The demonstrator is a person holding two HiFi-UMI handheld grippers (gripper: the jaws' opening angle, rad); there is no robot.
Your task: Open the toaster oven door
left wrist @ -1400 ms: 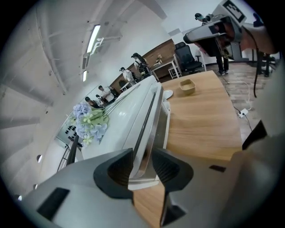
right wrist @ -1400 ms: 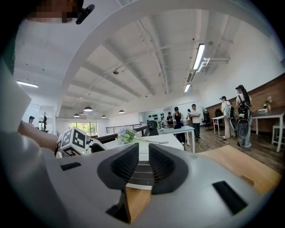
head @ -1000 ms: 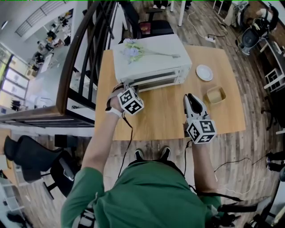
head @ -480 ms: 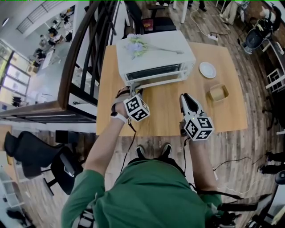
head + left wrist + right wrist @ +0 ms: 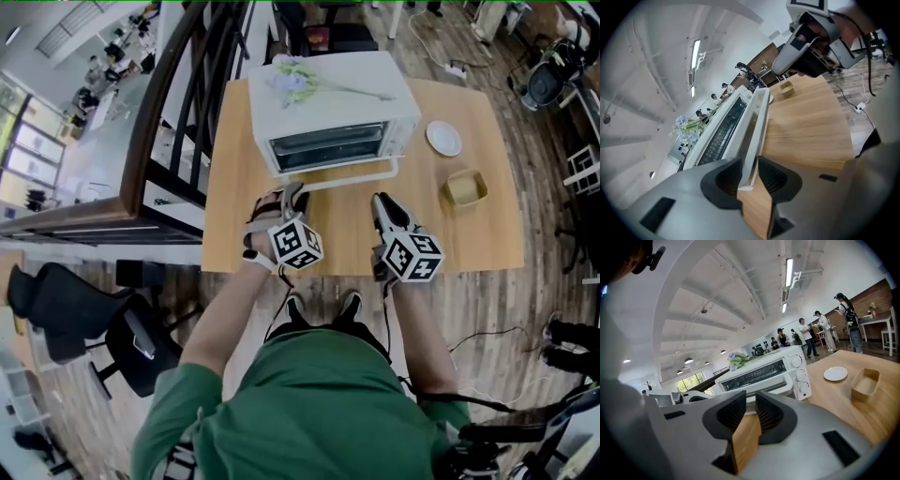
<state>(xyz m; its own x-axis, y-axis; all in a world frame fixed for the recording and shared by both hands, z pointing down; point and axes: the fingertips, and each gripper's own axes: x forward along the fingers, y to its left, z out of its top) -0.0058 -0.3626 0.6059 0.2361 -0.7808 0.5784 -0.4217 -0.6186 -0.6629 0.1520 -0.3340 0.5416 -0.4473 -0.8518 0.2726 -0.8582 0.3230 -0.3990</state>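
White boxy toaster oven [image 5: 328, 98] sits far centre on the light wooden table [image 5: 487, 234], a pale flower sprig [image 5: 292, 80] lying on its top; its glass-fronted door [image 5: 323, 147] looks tipped part-way open, its white bar handle [image 5: 352, 174] out toward the near side; left gripper [image 5: 292, 195] has its jaws clamped on the handle's left end; right gripper [image 5: 382, 202] is just near of the handle's right part, jaws a narrow gap apart, nothing between them; small round white plate [image 5: 443, 138] and tan square dish [image 5: 466, 187] lie right of the oven, apart from the door.

Step in hand, likely: swing the door down; pull near and down along the hinge arc, not straight back, or the oven may slide; an end grip could twist the door, so go slow; the free gripper could steady the body.
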